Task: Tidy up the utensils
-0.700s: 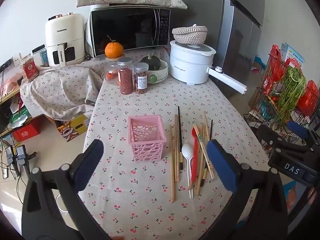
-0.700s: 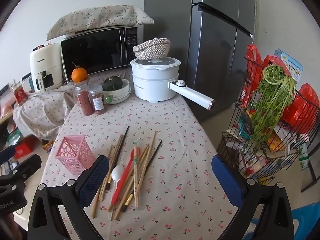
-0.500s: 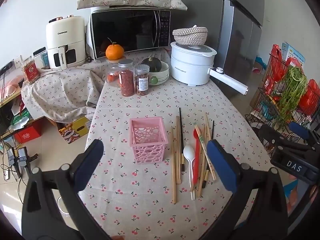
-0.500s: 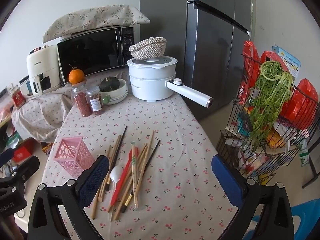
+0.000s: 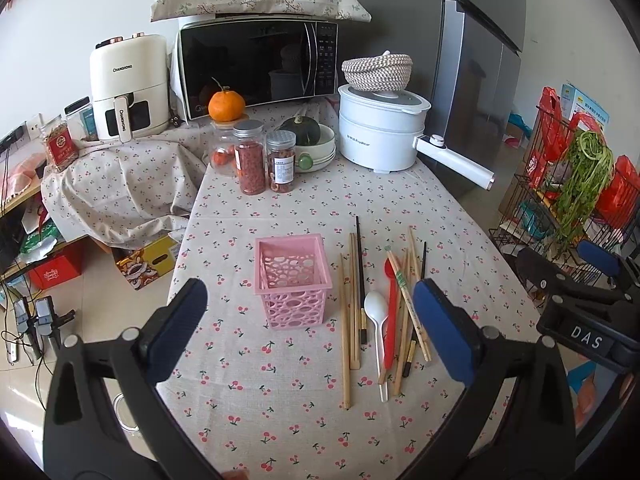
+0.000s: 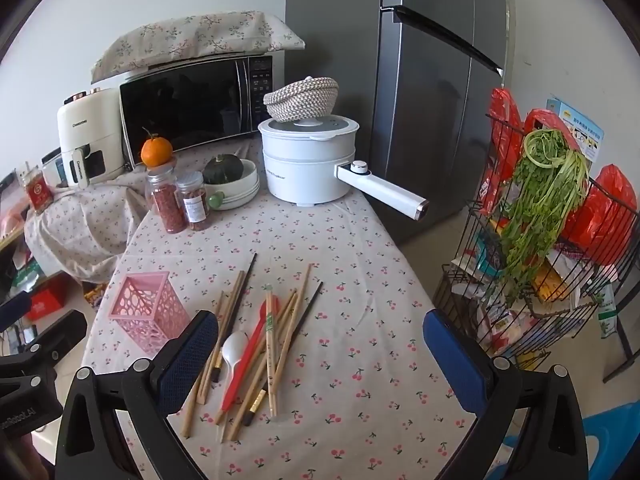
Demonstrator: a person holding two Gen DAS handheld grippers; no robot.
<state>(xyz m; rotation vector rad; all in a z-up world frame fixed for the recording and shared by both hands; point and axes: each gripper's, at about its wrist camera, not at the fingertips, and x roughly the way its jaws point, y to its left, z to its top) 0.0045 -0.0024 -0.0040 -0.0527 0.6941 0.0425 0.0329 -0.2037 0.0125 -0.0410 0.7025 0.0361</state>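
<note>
A pink perforated basket (image 5: 293,278) stands upright on the cherry-print tablecloth (image 5: 280,400); it also shows in the right wrist view (image 6: 149,314). Right of it lies a loose pile of wooden and black chopsticks (image 5: 352,300), a white spoon (image 5: 376,312) and a red spoon (image 5: 391,308). The pile also shows in the right wrist view (image 6: 276,332). My left gripper (image 5: 310,330) is open and empty, near the basket and pile. My right gripper (image 6: 320,356) is open and empty, over the table right of the pile.
Two spice jars (image 5: 264,162), a bowl with a squash (image 5: 308,140), a white electric pot (image 5: 380,132), a microwave (image 5: 256,64) and an air fryer (image 5: 128,88) stand at the back. A wire rack with greens (image 6: 548,240) stands right of the table, by a fridge (image 6: 420,80).
Both grippers have drifted slightly; the right wrist view has shifted a little closer to the table. Nothing on the table has moved.
</note>
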